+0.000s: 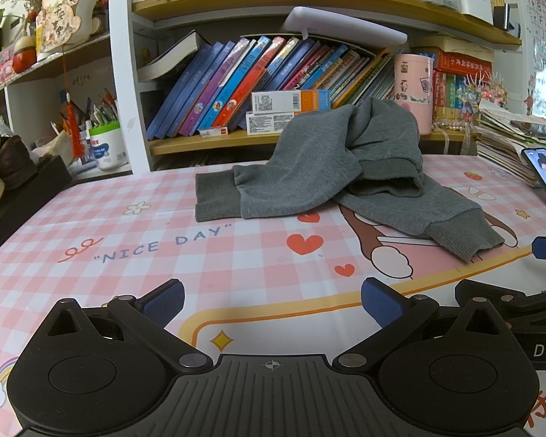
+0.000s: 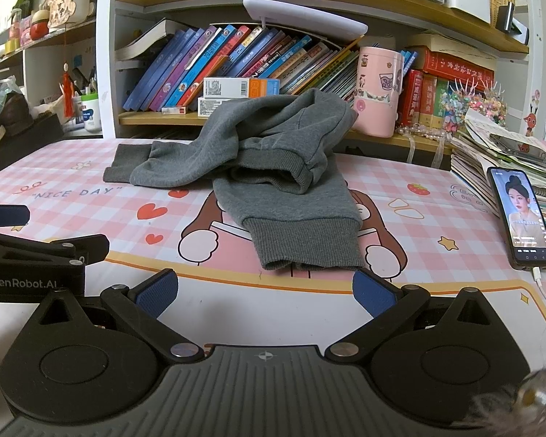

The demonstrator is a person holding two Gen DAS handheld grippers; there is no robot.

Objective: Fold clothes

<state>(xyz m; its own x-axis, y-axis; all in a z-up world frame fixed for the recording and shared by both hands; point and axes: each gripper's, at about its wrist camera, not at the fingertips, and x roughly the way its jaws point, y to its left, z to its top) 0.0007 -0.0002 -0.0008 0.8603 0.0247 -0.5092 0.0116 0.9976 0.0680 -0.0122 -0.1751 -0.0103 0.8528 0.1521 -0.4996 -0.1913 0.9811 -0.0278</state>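
1. The grey sweatshirt [image 1: 345, 167] lies crumpled on the pink checked tabletop [image 1: 127, 240], at 12 o'clock from both grippers; one ribbed cuff [image 2: 305, 244] lies just beyond the right gripper [image 2: 265, 295].
2. Left gripper [image 1: 273, 304]: jaws spread wide, holding nothing; right gripper likewise.
3. A phone [image 2: 520, 218] lies at 2 o'clock.

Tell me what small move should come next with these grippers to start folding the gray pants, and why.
Probably ease the right gripper forward onto the nearest ribbed cuff. Both grippers are open and empty, the gray pants lie crumpled, and that cuff sits just ahead of its fingers. The left gripper is farther off.
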